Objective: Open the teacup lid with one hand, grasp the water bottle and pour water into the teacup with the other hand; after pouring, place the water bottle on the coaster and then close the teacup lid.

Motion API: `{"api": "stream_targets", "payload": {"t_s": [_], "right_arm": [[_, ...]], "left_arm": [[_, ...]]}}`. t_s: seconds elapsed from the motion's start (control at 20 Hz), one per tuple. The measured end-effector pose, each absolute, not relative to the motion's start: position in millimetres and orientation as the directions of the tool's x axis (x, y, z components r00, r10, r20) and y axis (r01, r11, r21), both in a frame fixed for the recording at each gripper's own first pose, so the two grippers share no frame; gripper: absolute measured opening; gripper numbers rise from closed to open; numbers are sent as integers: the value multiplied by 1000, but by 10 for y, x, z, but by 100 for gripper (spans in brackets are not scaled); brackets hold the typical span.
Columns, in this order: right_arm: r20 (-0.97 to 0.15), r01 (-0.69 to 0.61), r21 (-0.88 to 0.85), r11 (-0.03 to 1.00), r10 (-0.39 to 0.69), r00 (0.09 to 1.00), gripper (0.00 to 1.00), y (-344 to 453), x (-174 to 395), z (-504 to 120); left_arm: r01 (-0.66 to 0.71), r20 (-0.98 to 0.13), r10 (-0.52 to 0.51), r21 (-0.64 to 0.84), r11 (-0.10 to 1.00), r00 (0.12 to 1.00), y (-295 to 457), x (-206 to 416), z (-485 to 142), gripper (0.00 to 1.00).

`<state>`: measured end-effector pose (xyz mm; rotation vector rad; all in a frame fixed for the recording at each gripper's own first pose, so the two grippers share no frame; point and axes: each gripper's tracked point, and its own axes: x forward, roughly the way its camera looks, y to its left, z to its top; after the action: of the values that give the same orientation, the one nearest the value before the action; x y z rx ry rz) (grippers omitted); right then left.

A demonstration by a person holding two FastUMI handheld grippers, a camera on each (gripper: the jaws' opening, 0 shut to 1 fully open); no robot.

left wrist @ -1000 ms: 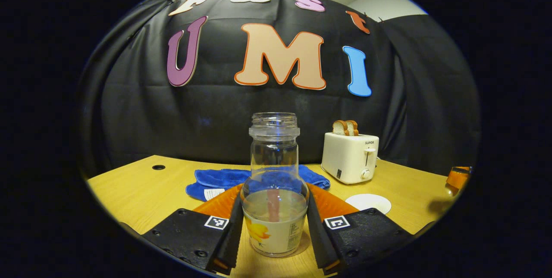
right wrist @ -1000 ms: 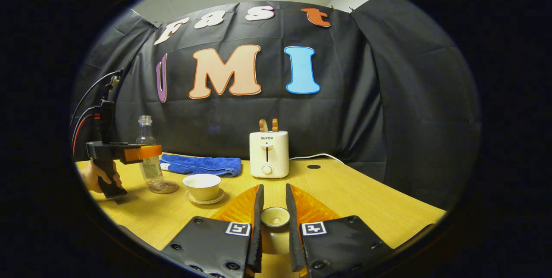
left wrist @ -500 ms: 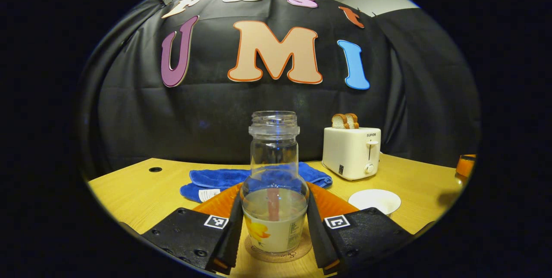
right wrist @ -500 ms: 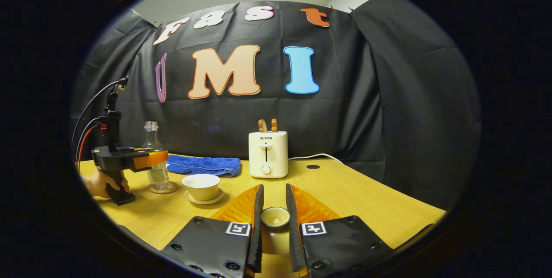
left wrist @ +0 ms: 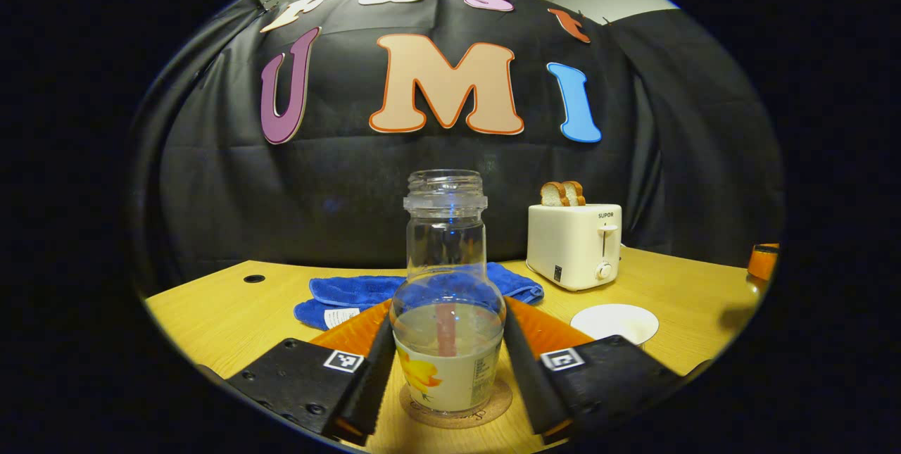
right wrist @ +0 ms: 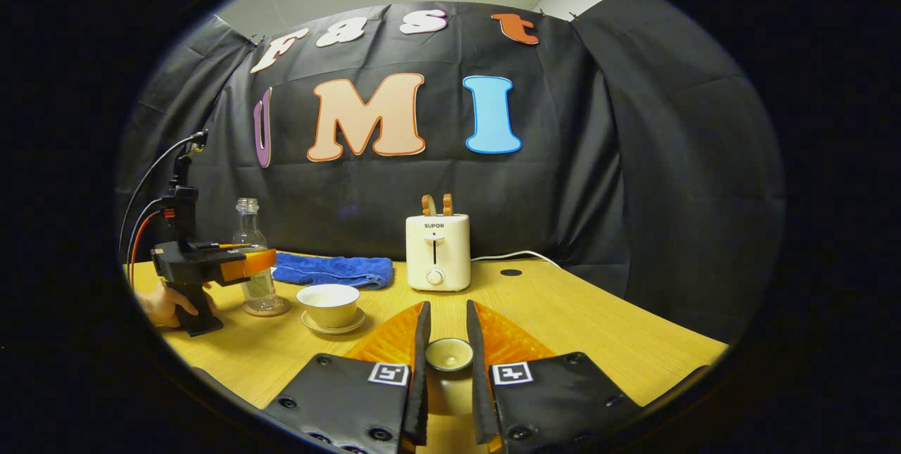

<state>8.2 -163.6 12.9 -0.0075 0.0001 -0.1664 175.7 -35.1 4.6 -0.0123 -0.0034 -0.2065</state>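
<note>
The clear water bottle, part full and uncapped, stands upright on the round coaster. My left gripper straddles its lower body, open, with its fingers just off the glass. In the right gripper view the same bottle and coaster show at the left, with the left gripper and a hand around them. The uncovered teacup sits on its saucer beside the bottle; it appears too as a pale teacup. My right gripper is shut on the teacup lid, held above the table.
A white toaster with bread slices stands at the back, also seen as the toaster. A blue cloth lies behind the bottle. The wooden table has a cable hole and a white cord near the wall.
The bottle came down onto the coaster. The left gripper's fingers have spread slightly away from its sides. The right gripper holds the lid still.
</note>
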Motion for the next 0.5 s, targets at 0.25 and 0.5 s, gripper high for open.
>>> {"api": "stream_targets", "payload": {"t_s": [0.25,0.5], "right_arm": [[1,165,-8,986,-165,986,29,-1639,77,127],[0,159,-6,987,-159,987,29,-1621,87,131]], "left_arm": [[202,-13,-202,-7,979,979,-341,1737,10,94],[152,-8,-152,-1,988,988,-155,1364,8,94]]}}
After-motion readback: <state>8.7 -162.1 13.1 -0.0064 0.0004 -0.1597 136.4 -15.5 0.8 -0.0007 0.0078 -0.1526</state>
